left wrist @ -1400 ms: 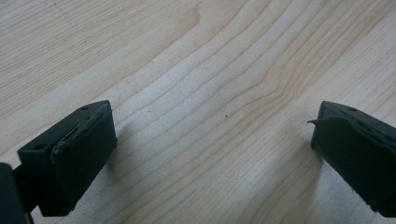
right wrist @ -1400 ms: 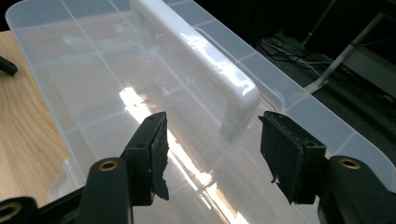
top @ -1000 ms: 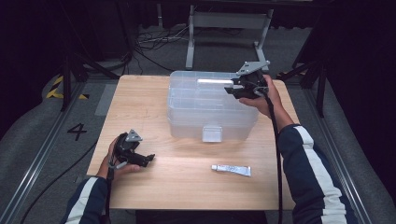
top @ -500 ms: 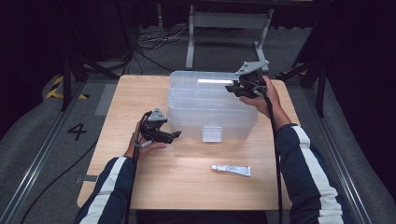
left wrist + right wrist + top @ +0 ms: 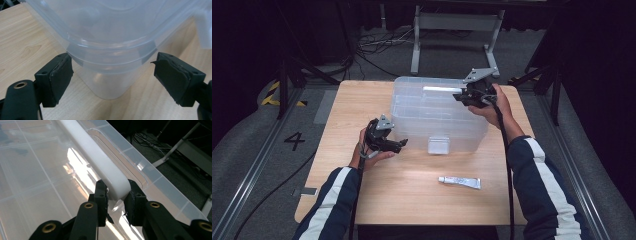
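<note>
A: High view first, from the left. How wide is the left gripper [image 5: 401, 145]?

B: Its jaws are spread, and they have just been closing a little. It sits low beside the near left corner of the box [image 5: 412, 107], jaws aimed at that corner. In the left gripper view [image 5: 112, 77] the rounded corner of the box [image 5: 110, 50] stands between the two pads [image 5: 61, 77], with a gap on each side. Nothing is pinched.

A: And the box itself, relative to that gripper?

B: Just ahead of the jaws, resting on the table [image 5: 362, 100]. It is clear plastic with its lid on. Its long axis runs left to right across the table, so one short end faces the left gripper.

A: Next, the right gripper [image 5: 460, 96]?

B: It is on top of the box at the far right corner, held by the right hand [image 5: 494, 102]. Its jaws have just been closing and now stand narrow. In the right gripper view [image 5: 116, 197] the pads [image 5: 101, 195] press on the rounded end of a white handle [image 5: 100, 162] on the lid [image 5: 37, 170].

A: Which way does that handle run?

B: Straight away from the jaws, along the far edge of the lid, with its near end in the grip.

A: Anything else?

B: A small tube [image 5: 459, 182] lies on the table, near the person, well apart from both grippers. Its long axis also runs left to right.
</note>
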`<action>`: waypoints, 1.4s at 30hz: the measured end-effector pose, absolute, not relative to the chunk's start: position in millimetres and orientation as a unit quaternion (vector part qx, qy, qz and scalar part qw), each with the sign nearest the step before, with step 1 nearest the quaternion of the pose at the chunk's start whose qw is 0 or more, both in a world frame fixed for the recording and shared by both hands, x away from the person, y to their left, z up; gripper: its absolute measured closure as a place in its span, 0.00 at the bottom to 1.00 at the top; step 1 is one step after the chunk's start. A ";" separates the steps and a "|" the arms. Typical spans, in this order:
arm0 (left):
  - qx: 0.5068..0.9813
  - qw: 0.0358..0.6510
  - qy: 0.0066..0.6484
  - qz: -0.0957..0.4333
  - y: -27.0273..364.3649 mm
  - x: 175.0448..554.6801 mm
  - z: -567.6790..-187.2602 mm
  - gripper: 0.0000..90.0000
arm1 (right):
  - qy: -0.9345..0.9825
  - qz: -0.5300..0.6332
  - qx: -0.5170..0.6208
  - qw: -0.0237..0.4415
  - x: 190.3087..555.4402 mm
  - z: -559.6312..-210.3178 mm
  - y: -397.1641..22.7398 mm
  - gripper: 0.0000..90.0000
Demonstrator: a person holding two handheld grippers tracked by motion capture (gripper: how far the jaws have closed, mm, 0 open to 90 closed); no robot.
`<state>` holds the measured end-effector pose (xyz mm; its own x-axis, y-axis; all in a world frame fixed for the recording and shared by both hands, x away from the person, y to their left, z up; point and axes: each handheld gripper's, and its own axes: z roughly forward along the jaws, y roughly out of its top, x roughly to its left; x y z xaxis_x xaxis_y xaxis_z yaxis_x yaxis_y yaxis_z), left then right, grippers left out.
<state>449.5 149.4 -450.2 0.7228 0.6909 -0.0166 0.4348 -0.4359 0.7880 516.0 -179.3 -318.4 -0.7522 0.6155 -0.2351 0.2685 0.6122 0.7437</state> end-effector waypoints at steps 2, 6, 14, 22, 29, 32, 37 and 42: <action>0.833 0.408 0.338 0.161 149.5 442.0 -448.0 0.20 | 0.865 0.363 0.249 0.240 510.6 -318.6 -180.3 0.83; 0.832 0.410 0.338 0.159 150.3 429.4 -444.3 0.20 | 0.863 0.374 0.246 0.234 500.0 -319.0 -183.4 0.84; 0.838 0.408 0.328 0.152 149.8 415.8 -442.5 0.22 | 0.868 0.374 0.242 0.219 489.5 -316.0 -188.0 0.84; 0.841 0.411 0.320 0.150 156.1 413.0 -440.7 0.31 | 0.872 0.371 0.246 0.204 494.7 -310.4 -189.3 0.84; 0.832 0.419 0.327 0.160 165.4 406.1 -437.5 0.33 | 0.867 0.376 0.255 0.207 498.2 -306.9 -191.0 0.84; 0.830 0.422 0.327 0.162 169.3 403.2 -435.6 0.33 | 0.866 0.373 0.261 0.208 499.3 -304.2 -190.0 0.83; 0.826 0.425 0.329 0.170 173.1 398.7 -432.1 0.34 | 0.867 0.369 0.260 0.212 500.0 -301.7 -189.1 0.82; 0.824 0.433 0.322 0.173 173.8 396.1 -427.9 0.36 | 0.868 0.362 0.263 0.215 501.4 -298.2 -187.5 0.82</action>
